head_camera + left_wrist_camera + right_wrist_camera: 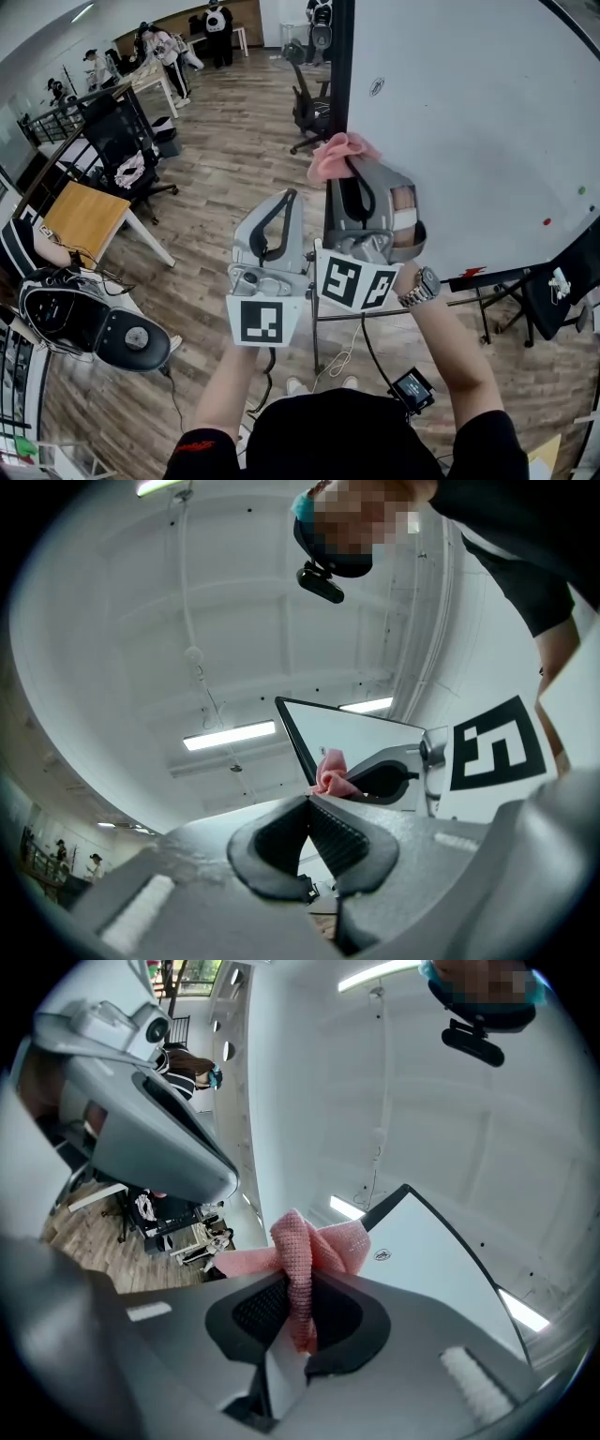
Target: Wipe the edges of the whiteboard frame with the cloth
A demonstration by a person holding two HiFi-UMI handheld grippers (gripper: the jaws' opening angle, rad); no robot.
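Head view looks down on a wide room with a wooden plank floor (234, 159), and the biggest thing on it is a whiteboard (469, 122) standing on a metal stand (403, 307) at the right. The board's black frame (339, 94) runs as a vertical edge down the middle of the picture. To the left stands a wooden tabletop (84, 217). A black office chair (122, 141) sits behind it and a second chair (309, 112) just beside the board. Several people (164, 47) stand at desks far back in the room. The left gripper view tilts up to a white ceiling with strip lights (230, 735). The left gripper (289, 197) hangs just left of the frame, its fingers (342, 832) pressed together with nothing between them. The right gripper (354, 169) is raised at the frame's edge, its fingers (253, 1312) clenched on a pink cloth (314, 1246). In the head view the cloth bunches out past the tips, right at the black edge. A wristwatch (419, 286) shows on the right wrist.
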